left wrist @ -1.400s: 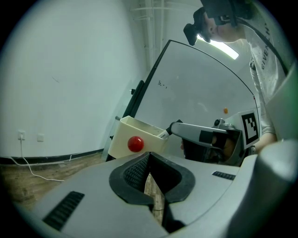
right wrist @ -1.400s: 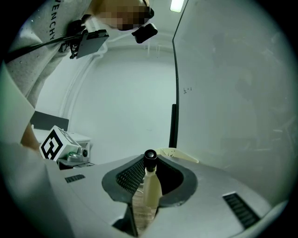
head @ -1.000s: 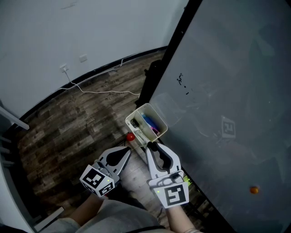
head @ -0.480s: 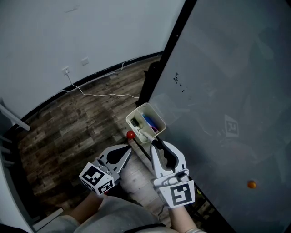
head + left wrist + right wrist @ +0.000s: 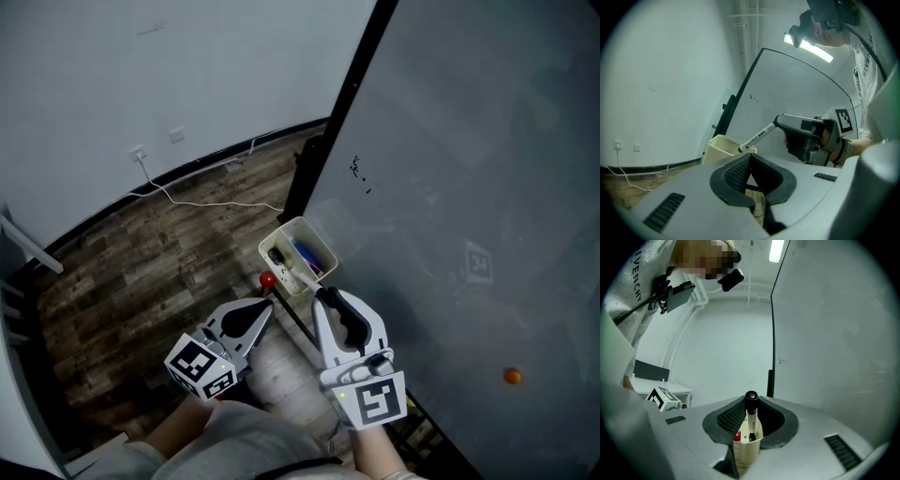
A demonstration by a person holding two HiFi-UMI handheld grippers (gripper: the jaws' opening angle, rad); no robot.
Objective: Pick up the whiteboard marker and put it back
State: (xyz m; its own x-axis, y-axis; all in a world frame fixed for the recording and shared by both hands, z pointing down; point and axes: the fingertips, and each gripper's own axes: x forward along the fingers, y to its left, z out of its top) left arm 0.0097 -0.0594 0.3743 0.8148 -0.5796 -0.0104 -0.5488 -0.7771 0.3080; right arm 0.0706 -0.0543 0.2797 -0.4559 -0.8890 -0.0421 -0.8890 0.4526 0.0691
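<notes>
My right gripper (image 5: 323, 294) is shut on a white whiteboard marker (image 5: 307, 280) with a black cap. The marker's front end reaches over the near rim of a cream holder cup (image 5: 286, 232) fixed low on the whiteboard (image 5: 469, 159). The cup holds several other pens. In the left gripper view the marker (image 5: 757, 137) slants down from the right gripper (image 5: 777, 123) to the cup (image 5: 723, 145). In the right gripper view the marker (image 5: 751, 414) stands between the pads, with the cup (image 5: 746, 448) just beyond. My left gripper (image 5: 265, 313) is shut with nothing in it, left of the cup and below it.
A red round piece (image 5: 268, 278) sits by the cup's left side. An orange magnet (image 5: 512, 376) and a square marker tag (image 5: 477, 265) are on the whiteboard. A white cable (image 5: 202, 199) lies on the wooden floor near the wall.
My right gripper has carried the marker a little forward, so its end is now at the cup's rim. The left gripper has stayed about where it was.
</notes>
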